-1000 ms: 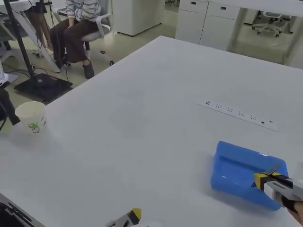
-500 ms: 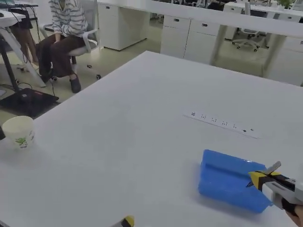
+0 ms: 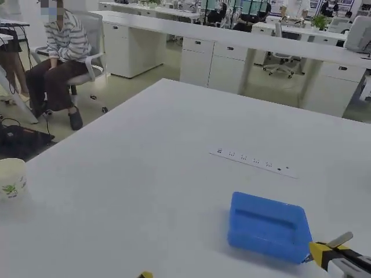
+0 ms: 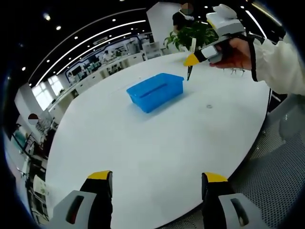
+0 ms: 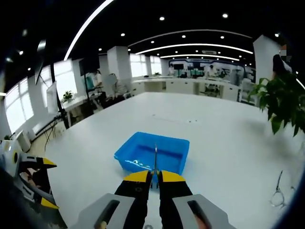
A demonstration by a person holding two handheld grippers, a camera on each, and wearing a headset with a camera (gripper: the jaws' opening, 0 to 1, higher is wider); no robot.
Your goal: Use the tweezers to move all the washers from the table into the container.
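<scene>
A blue container (image 3: 268,227) sits on the white table (image 3: 162,162). My right gripper (image 3: 322,251) hovers by its near right corner, shut on the metal tweezers (image 3: 341,239). In the right gripper view the gripper (image 5: 155,175) has its jaws closed on the tweezers (image 5: 155,155), which point over the container (image 5: 143,149); small pale bits lie on its floor. In the left gripper view the left gripper (image 4: 155,180) stands open with nothing in it, and the container (image 4: 155,90) is far ahead with the right gripper (image 4: 194,58) beside it. A small washer-like speck (image 4: 208,106) lies on the table.
A strip of sockets (image 3: 252,162) lies behind the container and a paper cup (image 3: 11,179) stands at the far left. A person sits on a chair (image 3: 61,55) beyond the table. Glasses (image 5: 278,190) lie to the right, near a plant (image 5: 281,102).
The head camera has tilted up, so the whole picture has slid down and left. The right gripper with the tweezers has drawn back from above the container to its near right corner.
</scene>
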